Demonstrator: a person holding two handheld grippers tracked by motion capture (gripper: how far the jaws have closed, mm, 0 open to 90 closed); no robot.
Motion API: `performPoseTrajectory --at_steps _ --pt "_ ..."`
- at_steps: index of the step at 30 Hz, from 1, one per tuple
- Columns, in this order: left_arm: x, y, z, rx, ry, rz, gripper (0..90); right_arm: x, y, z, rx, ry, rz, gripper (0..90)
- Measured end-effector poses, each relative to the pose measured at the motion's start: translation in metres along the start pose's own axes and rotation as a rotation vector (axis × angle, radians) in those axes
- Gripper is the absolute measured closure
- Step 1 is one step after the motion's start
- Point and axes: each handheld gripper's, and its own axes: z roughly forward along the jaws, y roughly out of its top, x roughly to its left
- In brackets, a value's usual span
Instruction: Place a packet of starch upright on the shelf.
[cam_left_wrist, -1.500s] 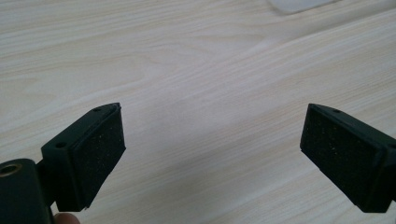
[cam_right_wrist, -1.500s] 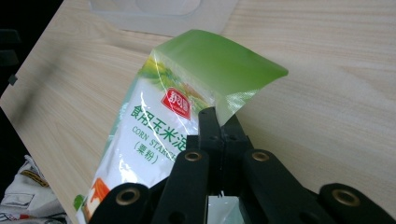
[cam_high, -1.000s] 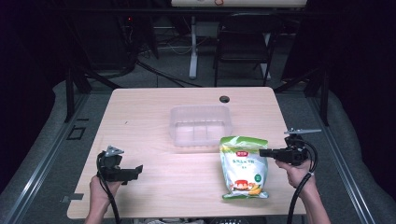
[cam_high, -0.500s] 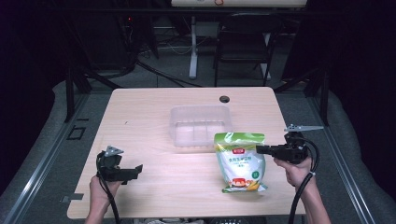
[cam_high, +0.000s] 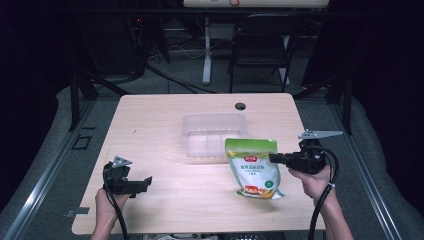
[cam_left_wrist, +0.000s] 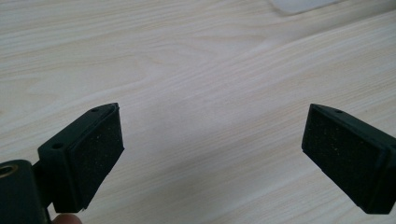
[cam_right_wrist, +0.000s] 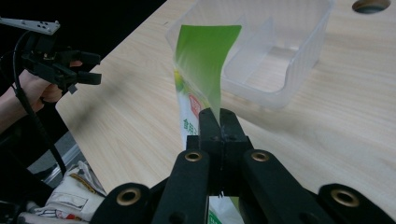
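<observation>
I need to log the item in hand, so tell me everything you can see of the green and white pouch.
The pouch is a glossy plastic bag, green across the top, white below with green print and a red and yellow picture near the bottom. The right gripper is shut on its side edge and holds it tilted up, the bottom end at the wooden table. It stands just in front of the clear plastic container.

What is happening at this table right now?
A person works with a hand-held gripper in each hand. The right hand-held gripper is shut on the edge of a green and white pouch and holds its top raised, while its bottom end seems to rest on the wooden table. A clear plastic bin stands just behind the pouch. The left hand-held gripper waits open over bare table, holding nothing.
</observation>
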Motion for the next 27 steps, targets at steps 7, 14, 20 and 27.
performPoseTrajectory --at_steps 7,14,20,27 --pt "0.000 0.000 -0.001 -0.006 0.000 -0.001 5.2 0.016 0.008 -0.002 -0.016 -0.008 -0.051 90.0" --pt "0.001 0.000 -0.001 -0.008 -0.007 -0.002 5.3 0.020 0.016 0.003 -0.021 -0.001 -0.050 90.0" --pt "0.001 0.000 -0.001 -0.009 -0.009 -0.003 5.3 0.024 0.023 -0.001 -0.039 0.007 -0.054 90.0" --pt "0.000 0.000 -0.003 -0.020 -0.011 0.005 5.5 0.032 0.039 -0.001 -0.047 0.011 -0.080 90.0"
